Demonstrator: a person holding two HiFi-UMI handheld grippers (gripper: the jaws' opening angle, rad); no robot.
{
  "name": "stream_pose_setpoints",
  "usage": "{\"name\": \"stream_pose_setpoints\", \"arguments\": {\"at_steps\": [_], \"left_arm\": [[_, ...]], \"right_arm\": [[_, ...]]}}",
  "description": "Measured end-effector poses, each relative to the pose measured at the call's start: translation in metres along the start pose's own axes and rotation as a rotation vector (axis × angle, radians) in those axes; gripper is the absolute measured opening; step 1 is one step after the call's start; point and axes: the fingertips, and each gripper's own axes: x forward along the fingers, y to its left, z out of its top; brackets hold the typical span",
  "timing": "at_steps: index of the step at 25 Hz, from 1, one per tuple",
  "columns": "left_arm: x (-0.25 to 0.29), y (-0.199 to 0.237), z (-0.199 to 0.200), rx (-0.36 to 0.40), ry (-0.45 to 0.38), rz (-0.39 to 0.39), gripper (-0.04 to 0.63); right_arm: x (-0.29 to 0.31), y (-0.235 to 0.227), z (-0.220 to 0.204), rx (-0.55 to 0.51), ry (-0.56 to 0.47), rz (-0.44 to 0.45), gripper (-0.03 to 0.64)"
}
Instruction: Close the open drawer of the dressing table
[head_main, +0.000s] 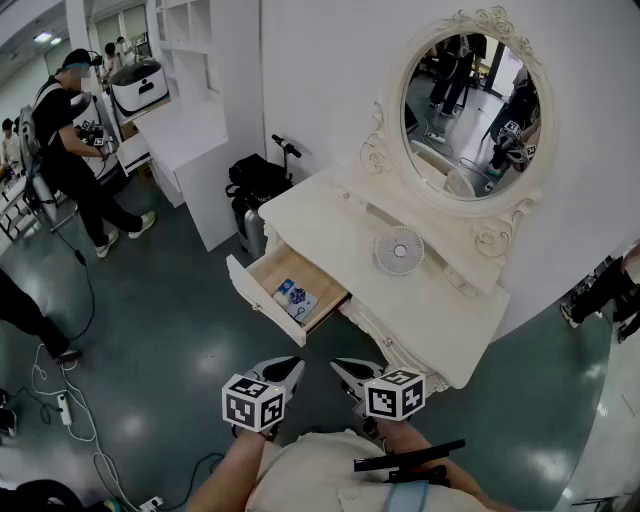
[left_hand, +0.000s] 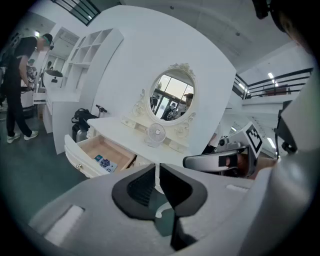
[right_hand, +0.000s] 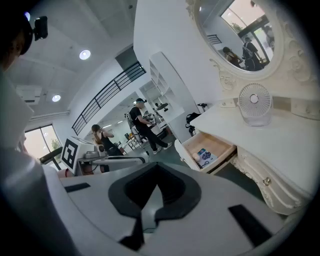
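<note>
White drawer front (head_main: 258, 300): pulled out from dressing table (head_main: 330, 215). Left gripper (head_main: 284, 369) nearly closed, right gripper (head_main: 347, 369) closed; both empty, well apart from it. Press centre squarely, push straight in.

The left tongs (left_hand: 159, 167) fill the foreground, their dark jaws closed to a thin slit with nothing between them. Beyond stands a white dressing table (left_hand: 120, 127) – its drawer (left_hand: 75, 150) pulled out at the left, showing a pale wooden inside with a blue-patterned packet (left_hand: 106, 163) lying in it. A small white fan (left_hand: 156, 134) stands upright on the table below an oval mirror (left_hand: 172, 97) in a carved frame. The right tongs (left_hand: 187, 161) reach in from the right, marker cube (left_hand: 252, 137) behind. A dark bag (left_hand: 82, 120) sits just beside the table; far left, a person (left_hand: 15, 85) in black stands near a white shelf unit (left_hand: 95, 45)
</note>
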Motion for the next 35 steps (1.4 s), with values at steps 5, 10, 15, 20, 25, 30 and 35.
{"name": "stream_pose_setpoints", "arguments": {"at_steps": [5,10,15,20,25,30,35], "left_arm": [[0.000,0.001,-0.002,0.002,0.009,-0.002,0.032],[0.002,0.004,-0.003,0.003,0.014,-0.002,0.032],[0.000,0.009,-0.003,-0.007,0.014,0.005,0.032],[0.000,0.014,-0.002,-0.014,0.009,0.003,0.034],[-0.005,0.024,-0.002,-0.015,0.011,0.002,0.034],[-0.012,0.035,-0.008,-0.024,0.017,0.005,0.034],[-0.001,0.041,-0.006,-0.033,0.030,0.003,0.034]], "right_arm": [[0.001,0.000,-0.001,0.000,0.007,-0.003,0.015],[0.003,-0.001,0.000,0.002,0.005,-0.006,0.015],[0.005,-0.001,-0.001,0.007,0.004,-0.005,0.015],[0.009,0.001,0.007,0.022,-0.037,0.010,0.018],[0.018,0.003,0.008,0.023,-0.047,-0.003,0.018],[0.024,0.000,0.004,0.044,-0.061,-0.024,0.018],[0.028,-0.011,0.012,0.050,-0.052,-0.034,0.018]]}}
